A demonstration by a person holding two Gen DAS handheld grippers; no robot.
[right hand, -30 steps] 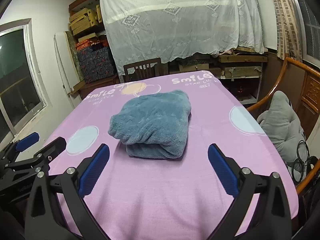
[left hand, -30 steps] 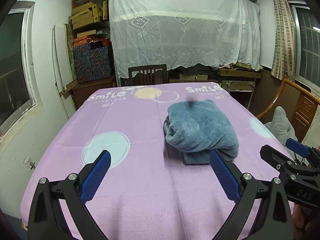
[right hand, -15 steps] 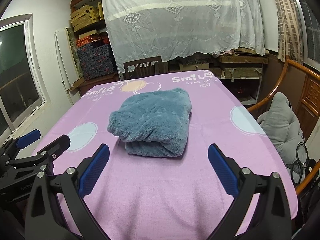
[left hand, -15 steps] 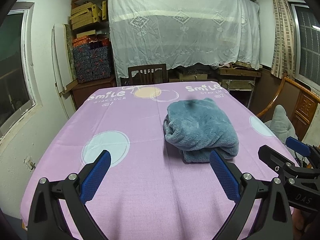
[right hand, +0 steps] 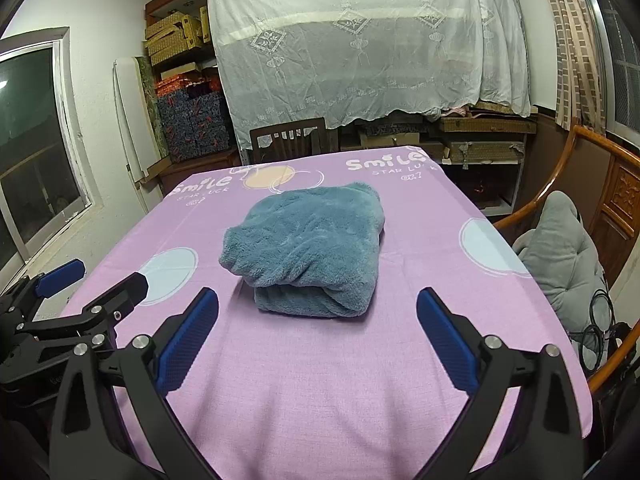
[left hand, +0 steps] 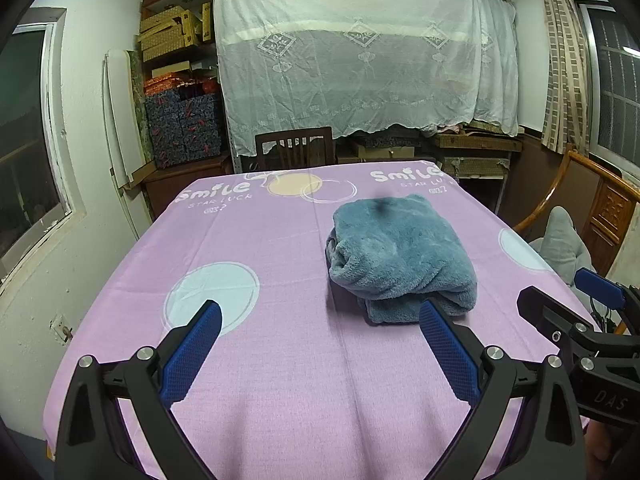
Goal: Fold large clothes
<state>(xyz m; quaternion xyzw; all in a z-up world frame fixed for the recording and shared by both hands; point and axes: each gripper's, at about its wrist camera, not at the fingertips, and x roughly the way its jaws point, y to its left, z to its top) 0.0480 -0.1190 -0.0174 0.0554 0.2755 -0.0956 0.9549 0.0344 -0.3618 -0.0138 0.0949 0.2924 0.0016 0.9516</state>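
Observation:
A blue-grey fleece garment [left hand: 400,256] lies folded into a thick bundle on the purple tablecloth [left hand: 280,248], right of centre. It also shows in the right wrist view [right hand: 308,248], in the middle of the cloth [right hand: 320,360]. My left gripper [left hand: 320,344] is open and empty, held above the near edge, short of the bundle. My right gripper [right hand: 318,332] is open and empty, also short of the bundle. Each gripper shows at the edge of the other's view.
A dark wooden chair [left hand: 296,150] stands at the table's far end. A wooden armchair with a grey cushion [right hand: 560,248] is at the right. Shelves with boxes [left hand: 176,92] and a white lace sheet [left hand: 360,60] line the back wall. A window [left hand: 20,160] is at the left.
Both grippers have drawn back and risen slightly from the bundle. The garment has not moved and both grippers stay open.

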